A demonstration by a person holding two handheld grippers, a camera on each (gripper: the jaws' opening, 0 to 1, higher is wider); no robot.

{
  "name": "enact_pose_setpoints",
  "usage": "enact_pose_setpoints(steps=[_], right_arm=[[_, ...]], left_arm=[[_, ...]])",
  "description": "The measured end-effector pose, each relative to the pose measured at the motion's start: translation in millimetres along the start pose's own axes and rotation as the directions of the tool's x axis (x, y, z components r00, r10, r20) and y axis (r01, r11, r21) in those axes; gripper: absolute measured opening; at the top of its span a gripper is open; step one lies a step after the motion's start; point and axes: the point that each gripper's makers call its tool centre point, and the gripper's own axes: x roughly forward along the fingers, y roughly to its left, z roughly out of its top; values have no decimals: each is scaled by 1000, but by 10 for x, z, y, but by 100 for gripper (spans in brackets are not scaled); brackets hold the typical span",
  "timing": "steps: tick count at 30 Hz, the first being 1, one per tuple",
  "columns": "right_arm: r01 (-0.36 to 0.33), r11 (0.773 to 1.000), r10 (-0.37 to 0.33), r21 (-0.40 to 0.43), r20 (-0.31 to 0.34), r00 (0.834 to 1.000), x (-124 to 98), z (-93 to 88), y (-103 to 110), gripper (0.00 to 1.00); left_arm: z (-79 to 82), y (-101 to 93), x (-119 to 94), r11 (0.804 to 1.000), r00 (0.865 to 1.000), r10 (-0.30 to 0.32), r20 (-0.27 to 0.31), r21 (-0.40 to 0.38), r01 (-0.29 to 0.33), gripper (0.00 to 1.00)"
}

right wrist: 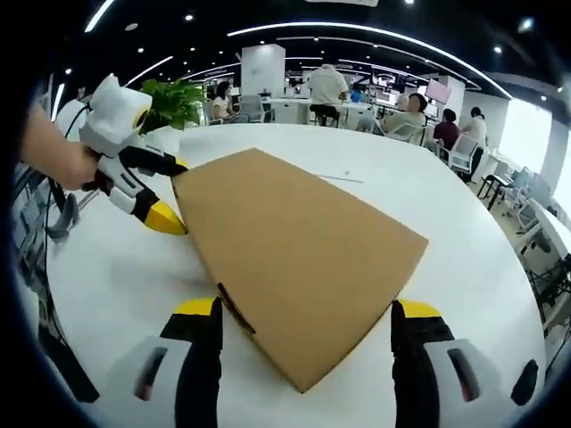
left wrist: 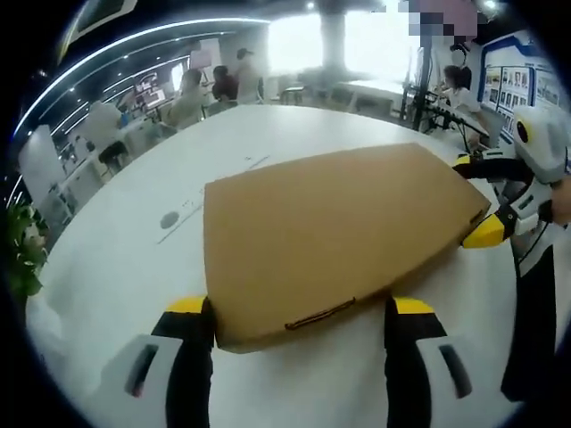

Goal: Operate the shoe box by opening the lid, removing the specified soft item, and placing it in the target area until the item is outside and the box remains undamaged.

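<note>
A closed brown cardboard shoe box [left wrist: 330,223] lies flat on the white table [left wrist: 134,259], its lid down. My left gripper [left wrist: 300,308] is open, and its yellow-tipped jaws straddle the box's near end, close against both sides. The right gripper [left wrist: 475,196] reaches in at the far right corner, one yellow fingertip [left wrist: 486,232] beside the box. In the right gripper view, the box [right wrist: 285,241] points a corner between the wide jaws of my open right gripper [right wrist: 308,310]. The left gripper [right wrist: 172,190] stands at the far corner, held by a hand [right wrist: 53,156].
The round white table [right wrist: 464,205] has bare surface all round the box. A green plant [right wrist: 174,98] stands beyond its edge. Several people sit at desks in the background [right wrist: 330,89]. Dark cables hang at the table's left side [right wrist: 62,218].
</note>
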Motion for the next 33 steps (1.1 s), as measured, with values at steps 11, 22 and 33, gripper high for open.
enact_pose_setpoints(steps=[11,22,33], right_arm=[[0,1000,0,4,-28,1000,15,-12,-32,78],[2,999,1,48,-57,998,-9,-134,-18,69],[-3,999,7,35,-120,993,-3,-120,-41,67]], left_arm=[[-2,-23,7,999,999,28,-25,-23,-29,80],[-33,-70,-2,996,995,65,-77,-50,-69,80],[-77,-90,-19,994,994,97,-60,-51,-100,80]])
